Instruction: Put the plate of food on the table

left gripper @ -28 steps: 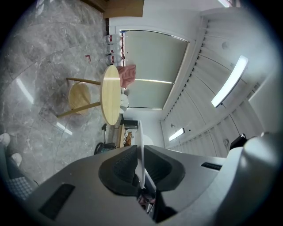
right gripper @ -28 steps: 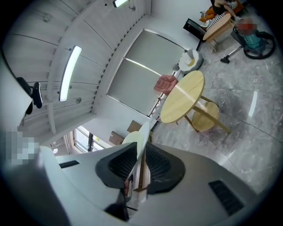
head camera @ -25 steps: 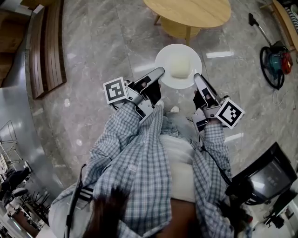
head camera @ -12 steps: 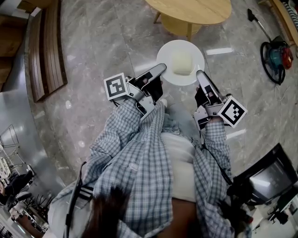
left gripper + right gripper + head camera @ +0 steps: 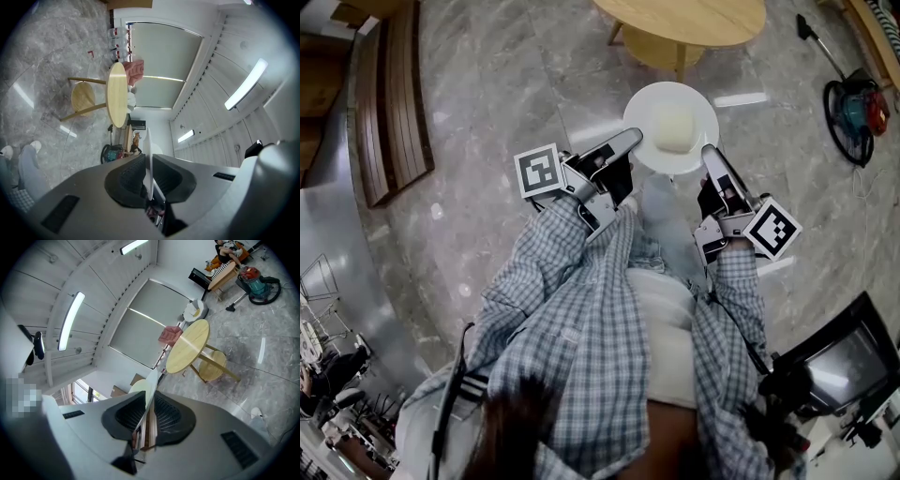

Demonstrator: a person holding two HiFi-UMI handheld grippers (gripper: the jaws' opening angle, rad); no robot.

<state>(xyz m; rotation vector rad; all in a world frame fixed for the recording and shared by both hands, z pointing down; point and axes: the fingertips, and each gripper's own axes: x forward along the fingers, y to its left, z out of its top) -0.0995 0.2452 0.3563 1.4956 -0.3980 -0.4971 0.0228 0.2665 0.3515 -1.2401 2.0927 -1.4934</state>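
Grey marble floor (image 5: 487,112) runs under the person, with a wooden bench (image 5: 389,103) off to the left. The left gripper (image 5: 630,141) has its jaws pinched on the left edge of the white plate (image 5: 645,101), pads on the thin lip. A pale block of food (image 5: 673,128) sits near the plate's middle. The plate hangs in the air over bare floor, short of the near edge of the round wooden table (image 5: 684,21). The right gripper (image 5: 709,152) pinches the plate's near right edge the same way, and a vacuum cleaner (image 5: 853,117) stands well apart at the right. With only the lip held, I'd worry that one hand lifting or twisting out of step tilts the plate, so the food slides off or the lip slips free. Coming in low, it could knock the table's edge.
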